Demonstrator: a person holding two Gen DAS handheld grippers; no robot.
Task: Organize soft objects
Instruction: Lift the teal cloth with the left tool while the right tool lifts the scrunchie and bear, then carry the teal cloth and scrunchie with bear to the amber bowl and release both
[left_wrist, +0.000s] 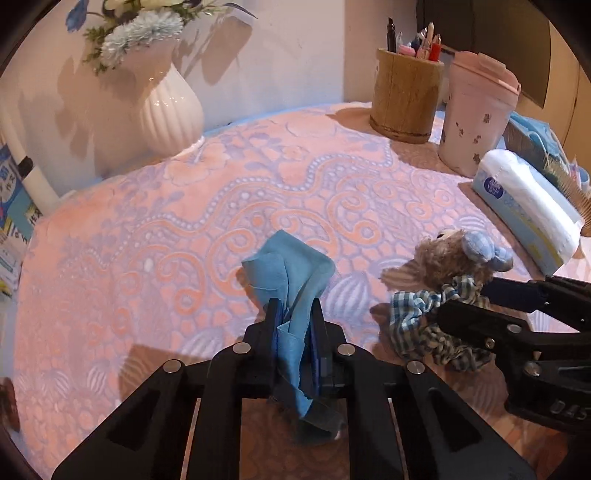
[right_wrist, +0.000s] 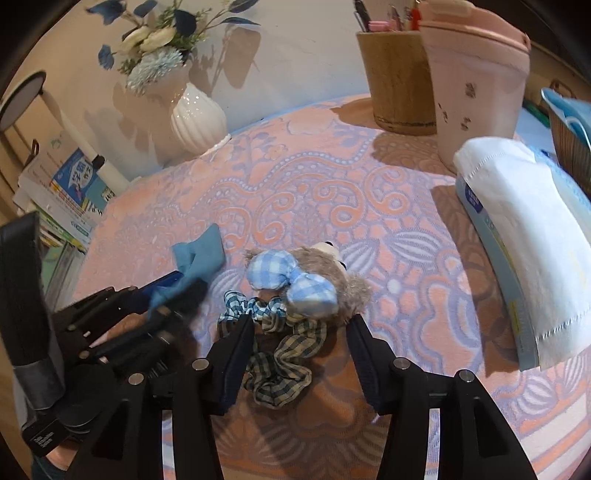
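The jaws of the left gripper (left_wrist: 293, 314) are pinched tight on a crumpled blue cloth (left_wrist: 291, 273); the cloth fans out ahead of the tips over the pink and lilac patterned blanket (left_wrist: 147, 240), and its tail hangs down behind the pads; the jaws of the right gripper (right_wrist: 301, 328) stand partly apart, with nothing clamped between them; a checked fabric scrunchie (right_wrist: 280, 354) lies in the gap, and a small grey plush bear with blue gingham ears (right_wrist: 314, 273) lies just past the tips, its body near the right-hand finger; whether either pad touches the fabric cannot be told; bear and cloth lie near each other at mid-blanket; behind stand a white ribbed vase (left_wrist: 171, 114), a wooden pen holder (left_wrist: 404, 99) and a pink lidded cup (left_wrist: 476, 110); a white tissue pack (right_wrist: 517, 236) lies to the right
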